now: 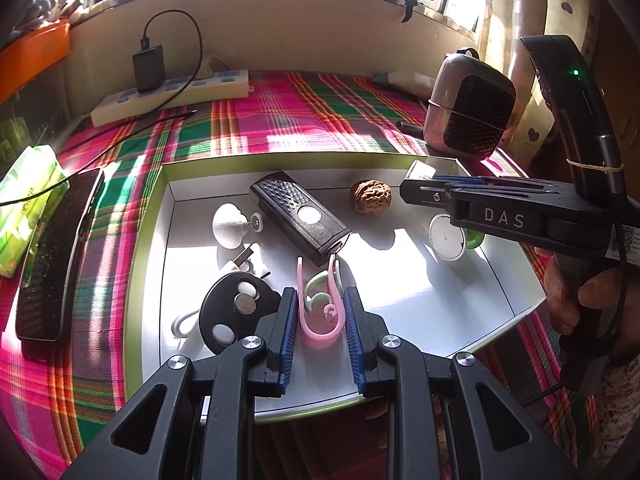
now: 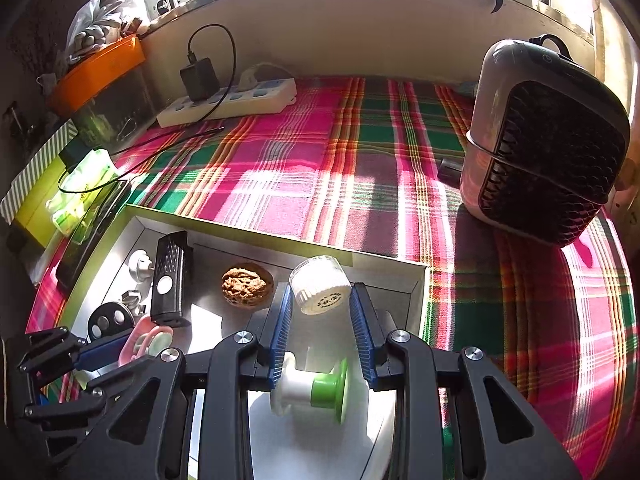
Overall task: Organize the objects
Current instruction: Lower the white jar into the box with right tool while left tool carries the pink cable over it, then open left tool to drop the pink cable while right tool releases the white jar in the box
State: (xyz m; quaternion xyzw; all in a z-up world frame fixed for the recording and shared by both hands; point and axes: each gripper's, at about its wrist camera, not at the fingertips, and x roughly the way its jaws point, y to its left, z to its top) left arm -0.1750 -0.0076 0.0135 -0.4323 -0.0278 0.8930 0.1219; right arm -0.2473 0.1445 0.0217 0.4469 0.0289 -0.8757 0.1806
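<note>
Left wrist view: I am holding the left gripper (image 1: pixel 319 316) low over the white tray (image 1: pixel 500 280), jaws partly open and straddling the pink clip (image 1: pixel 320 330), pads just beside it; whether they are touching I cannot tell. Lying in the tray already: a black remote (image 1: pixel 300 216), a walnut (image 1: pixel 371 196), a black disc (image 1: pixel 236 312), a white knob (image 1: pixel 229 224).

Right wrist view: I am carrying a small white jar (image 2: pixel 320 290) in the right gripper (image 2: pixel 320 308), jaws closed against its sides, above the tray's far right corner. A green-and-white spool (image 2: pixel 316 390) is sitting below it.

Judging progress: most pieces seem gathered; the jar is still waiting to be set down, the clip possibly to be repositioned. The checked cloth on the desk (image 2: pixel 340 168) is carrying no loose small items that I can see.
</note>
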